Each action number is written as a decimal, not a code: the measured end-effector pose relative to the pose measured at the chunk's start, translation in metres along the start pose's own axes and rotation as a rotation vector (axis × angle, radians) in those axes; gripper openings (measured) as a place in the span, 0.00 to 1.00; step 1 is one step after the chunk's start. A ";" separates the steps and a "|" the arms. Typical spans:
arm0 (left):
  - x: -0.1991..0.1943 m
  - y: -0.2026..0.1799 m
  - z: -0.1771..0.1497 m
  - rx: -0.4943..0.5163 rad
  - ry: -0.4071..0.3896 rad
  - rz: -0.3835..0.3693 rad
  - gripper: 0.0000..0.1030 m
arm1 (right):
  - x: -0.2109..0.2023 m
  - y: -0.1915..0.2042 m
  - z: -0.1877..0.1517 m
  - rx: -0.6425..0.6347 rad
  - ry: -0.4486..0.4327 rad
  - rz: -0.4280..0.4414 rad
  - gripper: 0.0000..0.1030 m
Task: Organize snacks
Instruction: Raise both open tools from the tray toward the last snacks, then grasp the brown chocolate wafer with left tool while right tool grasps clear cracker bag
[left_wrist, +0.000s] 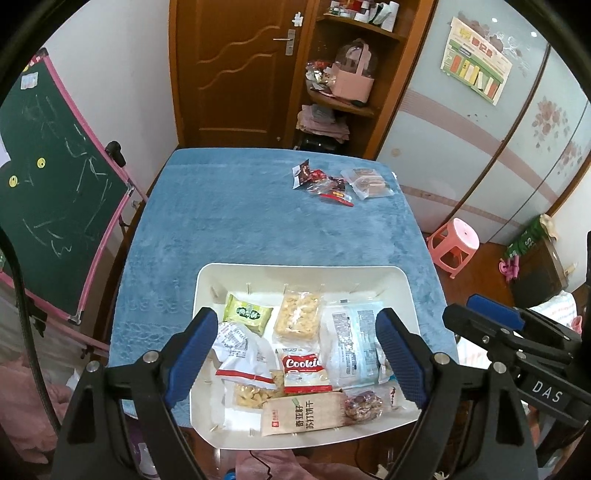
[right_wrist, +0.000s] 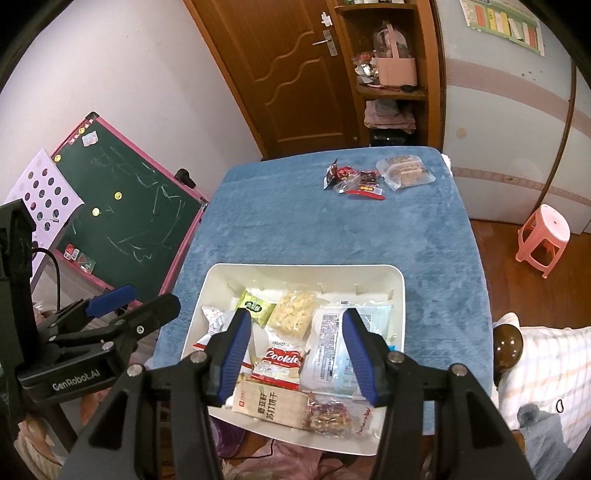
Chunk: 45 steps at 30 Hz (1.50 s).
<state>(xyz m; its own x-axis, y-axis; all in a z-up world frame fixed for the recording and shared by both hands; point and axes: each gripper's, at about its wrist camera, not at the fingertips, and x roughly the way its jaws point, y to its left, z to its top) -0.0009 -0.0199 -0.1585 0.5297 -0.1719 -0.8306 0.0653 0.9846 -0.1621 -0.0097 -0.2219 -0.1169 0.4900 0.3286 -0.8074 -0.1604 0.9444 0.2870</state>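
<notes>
A white bin (left_wrist: 207, 284) (right_wrist: 400, 295) sits at the near edge of the blue-covered table (left_wrist: 240, 221) (right_wrist: 295, 229) and holds several snack packets, among them a red Cookie pack (left_wrist: 303, 373) (right_wrist: 280, 363) and a tan cracker pack (left_wrist: 303, 413) (right_wrist: 269, 404). Red-wrapped snacks (left_wrist: 325, 182) (right_wrist: 351, 177) and a clear biscuit bag (left_wrist: 369, 182) (right_wrist: 404, 171) lie at the table's far right. My left gripper (left_wrist: 297, 356) is open and empty above the bin. My right gripper (right_wrist: 297, 356) is open and empty above the bin too.
A green chalkboard (left_wrist: 55, 177) (right_wrist: 122, 214) leans left of the table. A pink stool (left_wrist: 454, 243) (right_wrist: 545, 236) stands on the floor to the right. A wooden door and shelves (left_wrist: 340, 74) are behind the table.
</notes>
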 end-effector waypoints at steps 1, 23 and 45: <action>-0.001 -0.001 0.000 0.001 -0.001 0.000 0.84 | -0.001 -0.002 0.000 0.002 -0.002 -0.001 0.51; -0.020 -0.040 0.052 0.123 -0.036 0.006 0.84 | -0.032 -0.050 0.031 0.066 -0.046 -0.071 0.51; 0.037 -0.034 0.270 0.259 -0.053 -0.083 0.93 | -0.014 -0.106 0.240 0.137 -0.095 -0.269 0.80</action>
<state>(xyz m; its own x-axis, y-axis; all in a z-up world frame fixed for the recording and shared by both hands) 0.2453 -0.0508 -0.0401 0.5569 -0.2567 -0.7899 0.3209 0.9437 -0.0804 0.2058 -0.3296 -0.0125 0.5777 0.0582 -0.8141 0.1002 0.9849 0.1415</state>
